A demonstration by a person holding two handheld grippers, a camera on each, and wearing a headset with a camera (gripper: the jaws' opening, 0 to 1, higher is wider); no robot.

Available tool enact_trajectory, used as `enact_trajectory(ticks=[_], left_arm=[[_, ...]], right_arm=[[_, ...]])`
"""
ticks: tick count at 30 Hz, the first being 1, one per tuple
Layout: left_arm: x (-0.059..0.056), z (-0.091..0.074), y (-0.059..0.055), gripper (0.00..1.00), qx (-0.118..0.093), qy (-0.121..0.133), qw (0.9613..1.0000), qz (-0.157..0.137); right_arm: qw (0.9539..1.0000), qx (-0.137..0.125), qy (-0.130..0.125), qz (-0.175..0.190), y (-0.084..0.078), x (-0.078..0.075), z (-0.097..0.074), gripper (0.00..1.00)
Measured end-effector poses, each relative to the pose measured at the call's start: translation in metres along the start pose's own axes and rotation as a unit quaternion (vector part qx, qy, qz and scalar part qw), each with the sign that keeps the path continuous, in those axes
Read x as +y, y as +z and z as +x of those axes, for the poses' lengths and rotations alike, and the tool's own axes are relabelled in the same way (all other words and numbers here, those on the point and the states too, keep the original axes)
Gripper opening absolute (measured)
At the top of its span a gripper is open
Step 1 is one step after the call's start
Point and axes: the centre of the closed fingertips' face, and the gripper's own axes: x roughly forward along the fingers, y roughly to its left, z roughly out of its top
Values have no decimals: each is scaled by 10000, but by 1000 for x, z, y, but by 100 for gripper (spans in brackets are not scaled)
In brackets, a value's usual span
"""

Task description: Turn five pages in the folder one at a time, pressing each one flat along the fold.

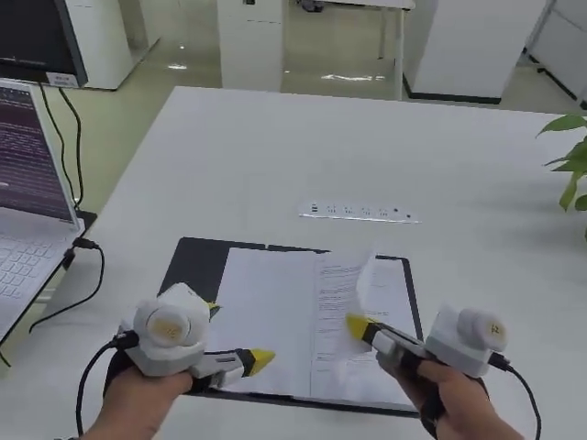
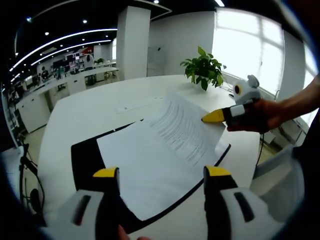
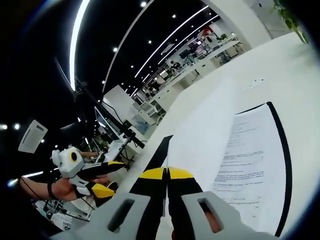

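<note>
A black folder (image 1: 194, 258) lies open on the white table, with white sheets on both sides. Its right-hand printed page (image 1: 368, 280) is lifted and curled up off the stack. My right gripper (image 1: 358, 325) is shut on that page's lower edge; in the right gripper view the yellow fingertips (image 3: 152, 175) meet on the thin sheet (image 3: 168, 150), seen edge-on. My left gripper (image 1: 238, 336) hovers open over the folder's lower left corner with nothing between its fingertips (image 2: 106, 173). The raised page (image 2: 182, 127) and the right gripper (image 2: 220, 116) show in the left gripper view.
An open laptop (image 1: 27, 211) with black cables (image 1: 83, 275) sits at the table's left edge. A power strip (image 1: 358, 213) lies beyond the folder. A potted plant (image 1: 573, 160) stands at the far right.
</note>
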Motion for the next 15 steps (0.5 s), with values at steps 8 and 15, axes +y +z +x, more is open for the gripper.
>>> enact_trajectory(ticks=[8,15], left_arm=[[20,-27,-13,70,-50,202,9998,-80],[36,-48,-20,70,-107,346,9992,-189]], right_arm=[[9996,107,232,-82,-9,23,28,0],[9992,127,373,-63,-14,39,46,0]])
